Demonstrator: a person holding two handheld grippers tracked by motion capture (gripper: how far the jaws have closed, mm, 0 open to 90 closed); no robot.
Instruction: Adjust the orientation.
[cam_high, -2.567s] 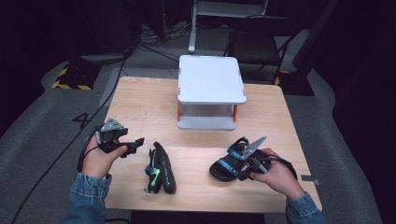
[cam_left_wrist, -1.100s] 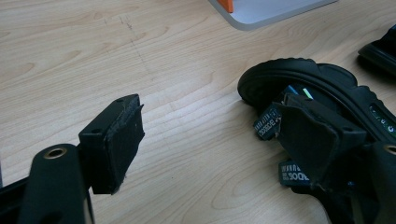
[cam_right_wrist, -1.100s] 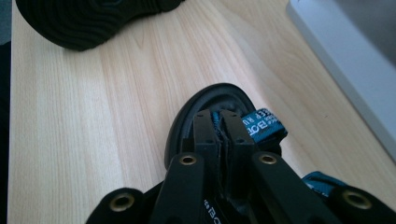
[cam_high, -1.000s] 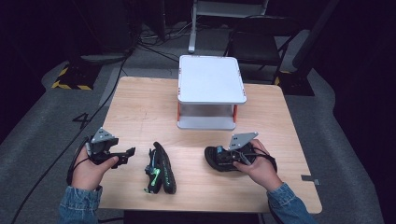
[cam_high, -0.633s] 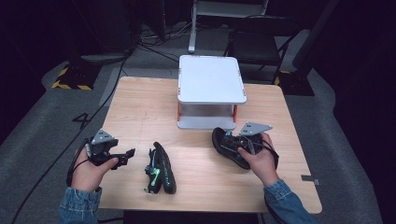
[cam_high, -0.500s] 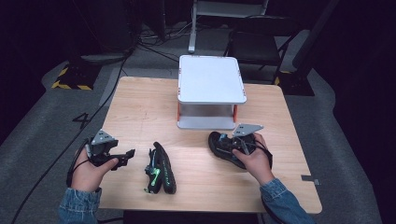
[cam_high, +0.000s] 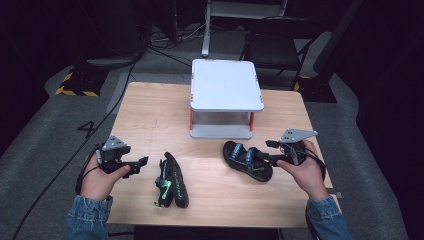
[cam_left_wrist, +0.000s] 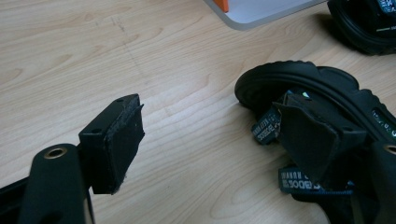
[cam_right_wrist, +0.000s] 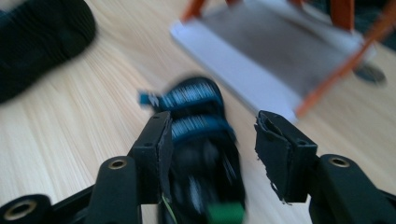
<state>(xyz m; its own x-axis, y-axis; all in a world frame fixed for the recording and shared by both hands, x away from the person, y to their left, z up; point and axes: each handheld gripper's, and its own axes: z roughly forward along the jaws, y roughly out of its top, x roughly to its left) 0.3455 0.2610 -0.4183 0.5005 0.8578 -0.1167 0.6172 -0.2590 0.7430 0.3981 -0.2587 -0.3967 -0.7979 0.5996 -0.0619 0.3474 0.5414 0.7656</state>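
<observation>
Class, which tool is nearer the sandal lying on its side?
Left. The left tool sits just beside the sandal lying on its side; the right tool is across the table, at the upright sandal.

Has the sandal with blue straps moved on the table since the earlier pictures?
Yes. The blue-strapped sandal has moved away from the table's near edge, toward the white shelf.

1. A large "4" (cam_high: 87, 129) is marked on the grey floor left of the table.
2. White lettering on the strap tags of the near sandal (cam_left_wrist: 299, 185) shows upside down; the words cannot be made out.
</observation>
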